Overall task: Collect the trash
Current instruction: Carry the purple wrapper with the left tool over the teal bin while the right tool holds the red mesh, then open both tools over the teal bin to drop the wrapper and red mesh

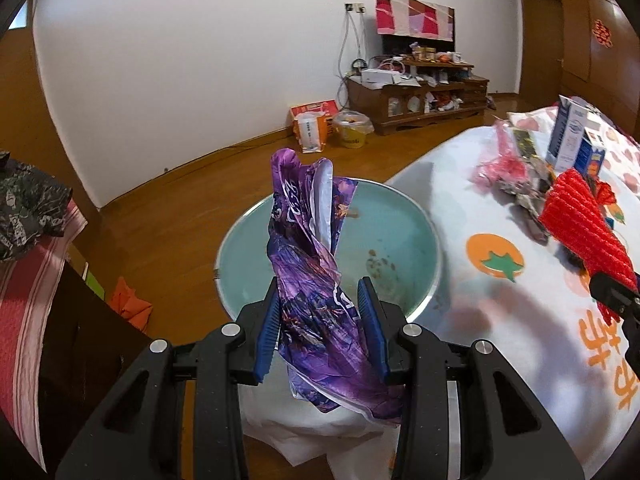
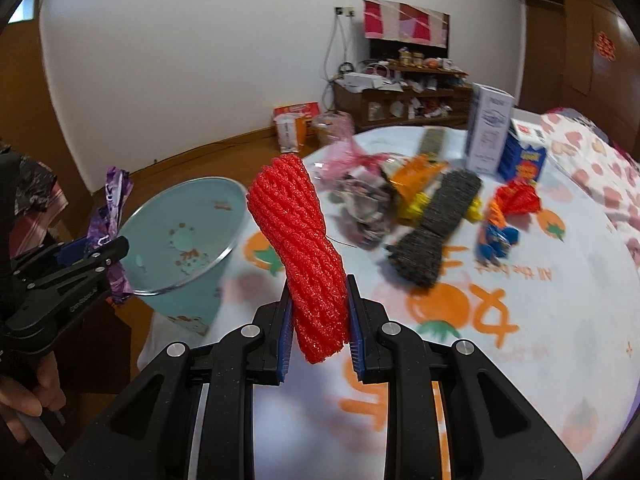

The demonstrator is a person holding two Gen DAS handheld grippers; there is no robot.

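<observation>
My left tool [image 1: 320, 320] hangs over the bin [image 1: 400, 216]; trash pile [image 2: 400, 200] lies on the surface [image 2: 520, 340], ahead-right of my right tool [image 2: 318, 320].

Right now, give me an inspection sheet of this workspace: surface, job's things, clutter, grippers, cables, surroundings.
Surface: round table under white cloth with orange prints.
Job's things: teal bin beside the table; purple wrapper; red foam net.
Clutter: cartons, pink bag, grey foam net, other wrappers on table.
Grippers: left gripper shut on the wrapper above the bin; right gripper shut on the red net.
Cables: white cords hang from a wall socket.
Surroundings: wood floor, cluttered cabinet.
</observation>
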